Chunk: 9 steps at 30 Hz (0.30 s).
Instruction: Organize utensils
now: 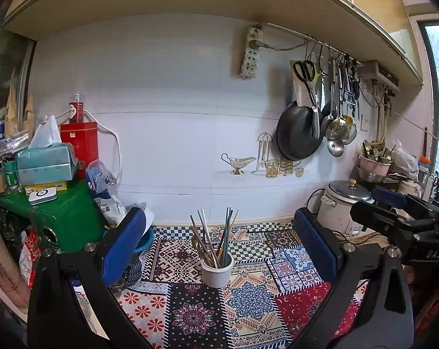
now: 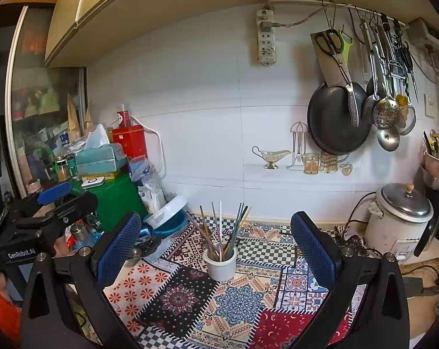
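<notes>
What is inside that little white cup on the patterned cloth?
The white cup holds a bundle of chopsticks standing upright, wooden, pale and grey-green ones, fanning out above the rim. A gold spoon-like piece leans beside them. Their lower ends and the cup's bottom are hidden by its wall.

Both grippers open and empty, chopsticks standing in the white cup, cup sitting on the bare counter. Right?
Not quite: the white cup sits on the patterned patchwork mat, as the left wrist view shows. The chopsticks do stand in it, and both grippers' jaws are open and empty.
</notes>
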{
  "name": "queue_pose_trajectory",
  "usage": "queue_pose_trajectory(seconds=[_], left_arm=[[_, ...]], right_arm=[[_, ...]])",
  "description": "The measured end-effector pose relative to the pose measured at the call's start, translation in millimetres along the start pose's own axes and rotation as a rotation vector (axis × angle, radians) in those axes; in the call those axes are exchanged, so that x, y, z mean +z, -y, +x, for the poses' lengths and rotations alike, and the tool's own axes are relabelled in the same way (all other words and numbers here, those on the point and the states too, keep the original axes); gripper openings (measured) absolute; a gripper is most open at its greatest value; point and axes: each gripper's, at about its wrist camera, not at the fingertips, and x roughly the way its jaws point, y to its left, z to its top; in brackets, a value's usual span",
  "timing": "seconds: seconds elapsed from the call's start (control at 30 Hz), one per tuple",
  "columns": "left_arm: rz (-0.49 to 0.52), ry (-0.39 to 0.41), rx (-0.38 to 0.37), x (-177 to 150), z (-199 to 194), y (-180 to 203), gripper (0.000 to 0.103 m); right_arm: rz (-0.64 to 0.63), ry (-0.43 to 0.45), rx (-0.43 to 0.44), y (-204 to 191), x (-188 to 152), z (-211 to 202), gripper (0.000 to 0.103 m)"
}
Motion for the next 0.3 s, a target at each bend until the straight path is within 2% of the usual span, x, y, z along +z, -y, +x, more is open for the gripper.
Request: queue_pose_trajectory(seconds=[0.3], left_arm=[[0.001, -0.002, -0.015, 2.1, 7.0, -9.3, 0.102]], right_arm=[[0.0, 0.002, -0.002, -5.7, 1.8, 7.9, 0.102]])
